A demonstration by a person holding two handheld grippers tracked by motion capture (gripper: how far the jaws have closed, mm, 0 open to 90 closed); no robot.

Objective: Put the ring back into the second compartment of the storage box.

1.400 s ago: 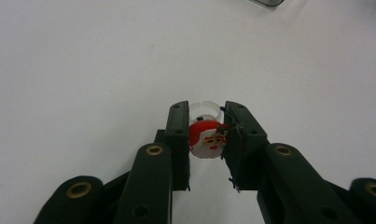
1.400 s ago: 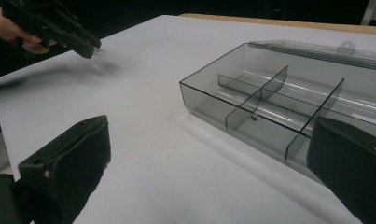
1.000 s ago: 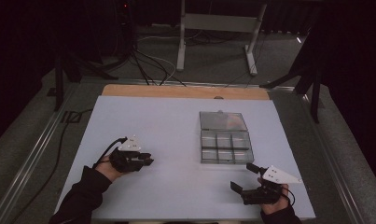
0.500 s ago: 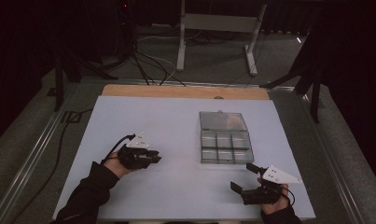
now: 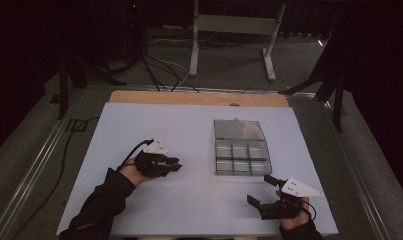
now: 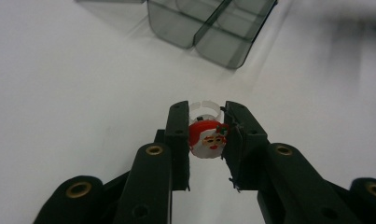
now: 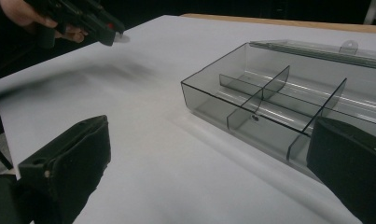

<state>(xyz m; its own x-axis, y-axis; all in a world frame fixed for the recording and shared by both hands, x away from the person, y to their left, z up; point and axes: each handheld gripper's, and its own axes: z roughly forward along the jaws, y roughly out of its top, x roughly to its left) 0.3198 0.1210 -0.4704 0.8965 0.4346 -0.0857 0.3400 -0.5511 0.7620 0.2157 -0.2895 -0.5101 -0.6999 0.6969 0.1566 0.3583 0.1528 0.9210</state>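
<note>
My left gripper (image 6: pixel 205 122) pinches the Santa ring (image 6: pixel 207 139) (light, brittle plastic) by its face edges; right gripper (image 7: pixel 209 172) gapes empty.

Overhead light is brightening the worktop (image 5: pixel 189 125) while the room around is staying dark. Far corners are blurring in both gripper views.

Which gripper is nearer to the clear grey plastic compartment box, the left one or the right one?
Right. The right gripper sits just off the near right corner of the clear grey plastic compartment box, jaws open. The left gripper, holding a small red Santa ring, is farther away across bare table at the box's left.
</note>
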